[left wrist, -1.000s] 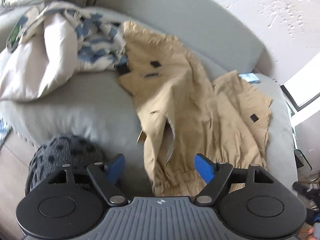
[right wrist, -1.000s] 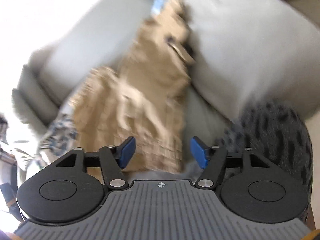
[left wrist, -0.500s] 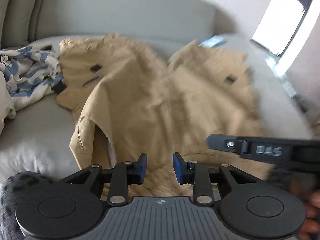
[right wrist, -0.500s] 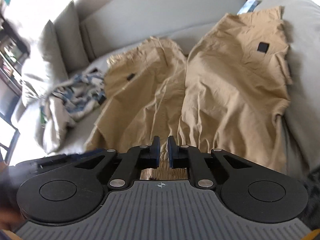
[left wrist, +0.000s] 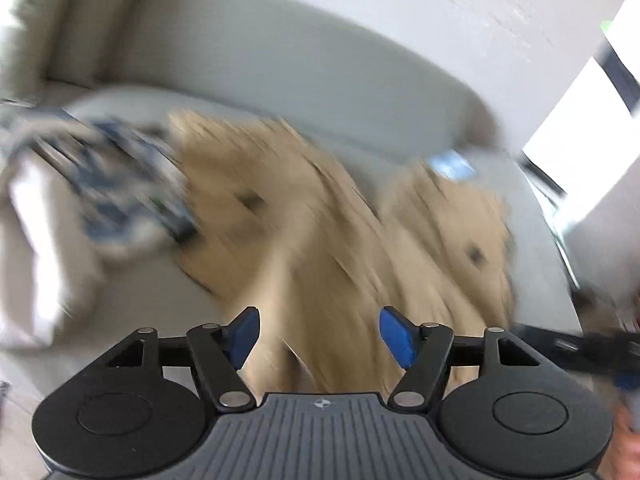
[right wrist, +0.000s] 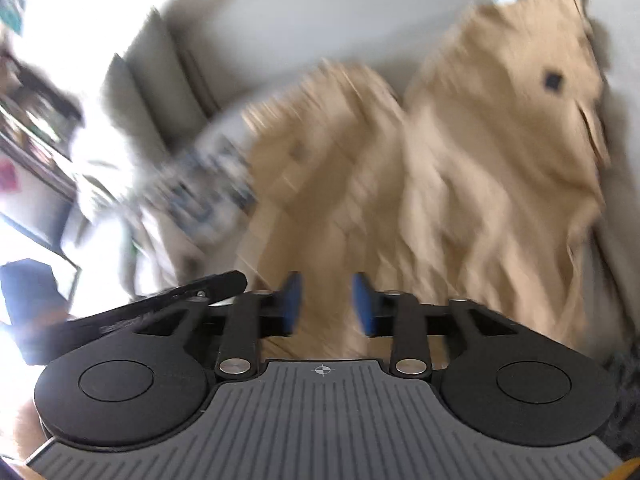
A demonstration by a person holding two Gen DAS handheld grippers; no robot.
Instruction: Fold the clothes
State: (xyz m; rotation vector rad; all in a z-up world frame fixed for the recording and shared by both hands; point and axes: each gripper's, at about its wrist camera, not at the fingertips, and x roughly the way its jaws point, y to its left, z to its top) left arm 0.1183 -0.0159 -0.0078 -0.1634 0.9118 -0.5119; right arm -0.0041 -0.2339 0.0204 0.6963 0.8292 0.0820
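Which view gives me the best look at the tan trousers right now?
Right wrist: the tan trousers fill the frame, and their right side is fairly sharp. Left wrist shows the tan trousers smaller and heavily motion-blurred.

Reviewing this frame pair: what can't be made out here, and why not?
- Left wrist view: creases and edges of the tan trousers, smeared by motion blur.
- Both views: the blue-and-white patterned garment, blurred.
- Right wrist view: room at left, washed out by glare.
- Both views: trouser waistband, hidden behind the opening left gripper and right gripper.
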